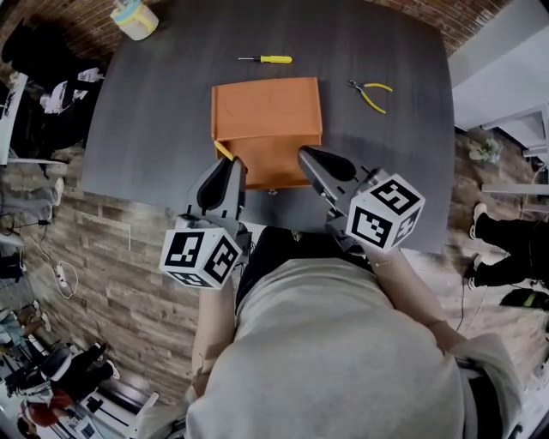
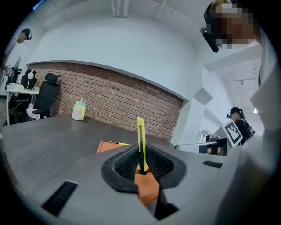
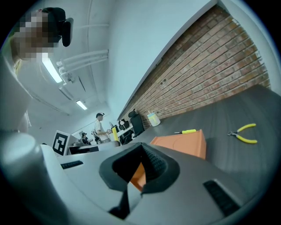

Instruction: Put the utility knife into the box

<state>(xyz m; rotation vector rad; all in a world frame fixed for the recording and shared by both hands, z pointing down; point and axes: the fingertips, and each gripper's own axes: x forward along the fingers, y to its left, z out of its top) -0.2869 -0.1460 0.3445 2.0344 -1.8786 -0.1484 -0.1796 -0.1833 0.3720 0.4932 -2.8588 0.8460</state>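
Cup (image 1: 135, 19) stands at the far left corner of the table (image 1: 154, 120), well clear of the work. Left gripper (image 1: 228, 168) is clenched on the utility knife (image 2: 141, 140). The yellow handle is pinched at its lower end between the ribbed pads, and its long axis runs straight out along the jaws. In the head view the knife's free end (image 1: 224, 151) sits at the near left corner of the orange box (image 1: 266, 116), which lies directly ahead of these jaws. The left gripper is therefore the one placed to deliver.

Whether the box is open on its near side cannot be confirmed. A yellow screwdriver (image 1: 268, 59) lies beyond the box. Right gripper (image 1: 310, 158) hangs at the box's near right edge, jaws drawn together with nothing between them. Pliers (image 1: 371, 94) lie to the right of the box, apart from it.

No brand or legible writing noted; only the square markers on the gripper cubes.
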